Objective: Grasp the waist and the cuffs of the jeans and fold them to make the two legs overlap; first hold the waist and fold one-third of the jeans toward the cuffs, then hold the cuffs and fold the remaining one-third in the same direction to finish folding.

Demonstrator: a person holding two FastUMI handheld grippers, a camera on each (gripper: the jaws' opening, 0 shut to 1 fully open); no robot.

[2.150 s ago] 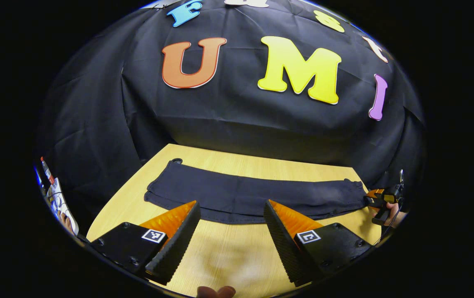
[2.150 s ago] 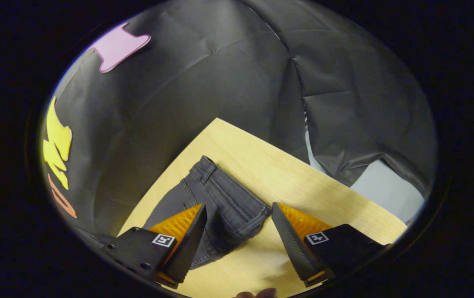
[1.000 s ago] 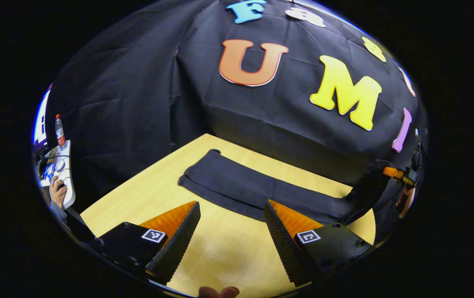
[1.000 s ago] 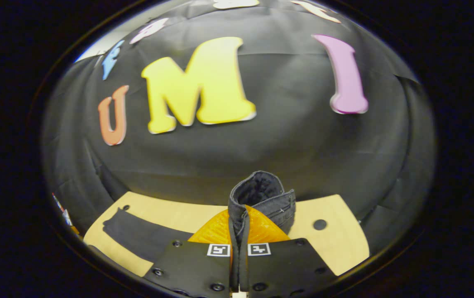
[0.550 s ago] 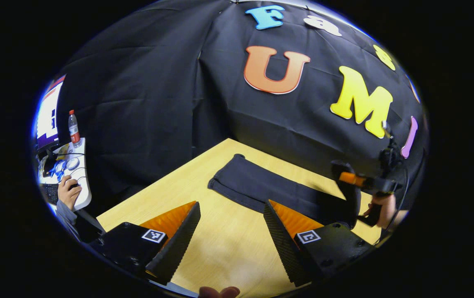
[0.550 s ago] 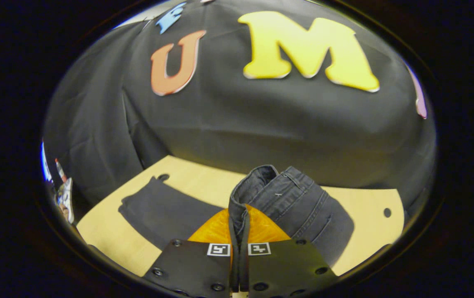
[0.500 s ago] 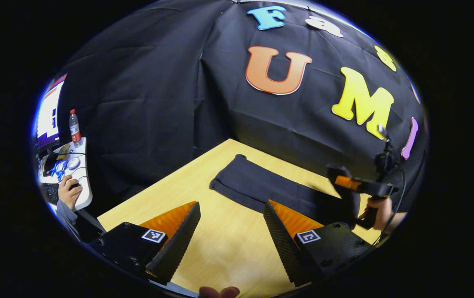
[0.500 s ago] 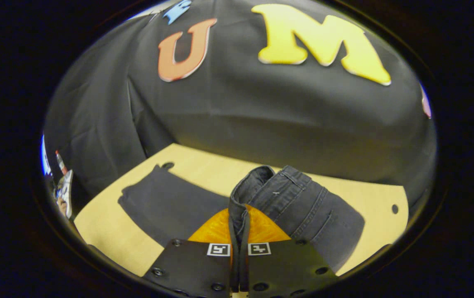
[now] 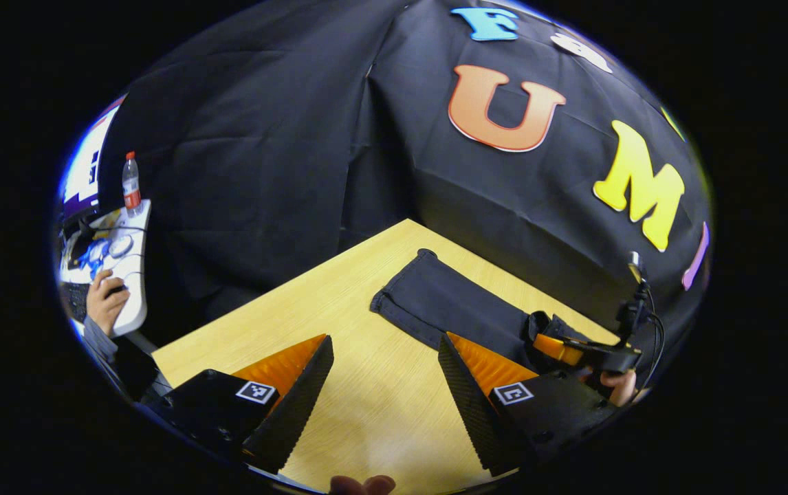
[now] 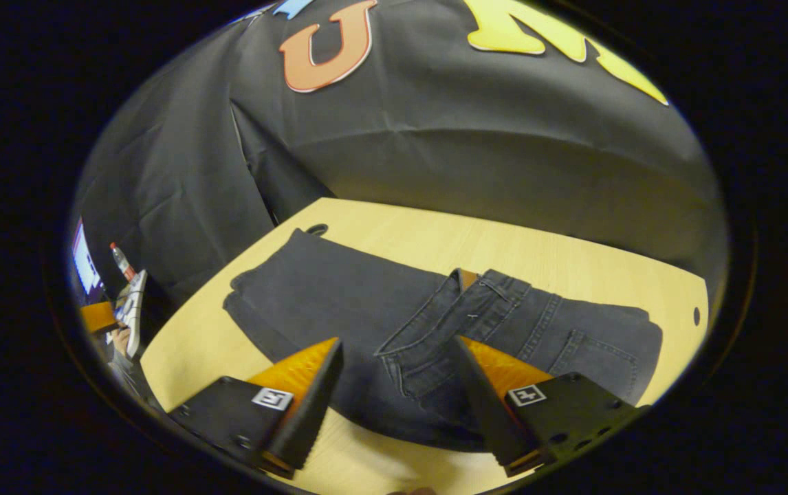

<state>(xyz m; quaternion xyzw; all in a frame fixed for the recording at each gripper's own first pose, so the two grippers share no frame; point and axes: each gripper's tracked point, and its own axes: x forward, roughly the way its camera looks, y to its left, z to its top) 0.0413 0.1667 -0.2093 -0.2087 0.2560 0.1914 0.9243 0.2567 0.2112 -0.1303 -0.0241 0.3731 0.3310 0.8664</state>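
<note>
Now right gripper (image 10: 394, 375) spread over folded waist (image 10: 476, 309) | left gripper (image 9: 384, 371) spread, off jeans (image 9: 449, 306) | risk: waist flap springs back, cuffs (image 9: 397, 289) grabbed unevenly.

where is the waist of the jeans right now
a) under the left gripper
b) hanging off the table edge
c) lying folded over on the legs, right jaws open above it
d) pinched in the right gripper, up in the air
c: in the right gripper view the waist lies flat, folded over the legs of the jeans on the table, and the right gripper has its jaws spread apart with nothing between them.
</note>
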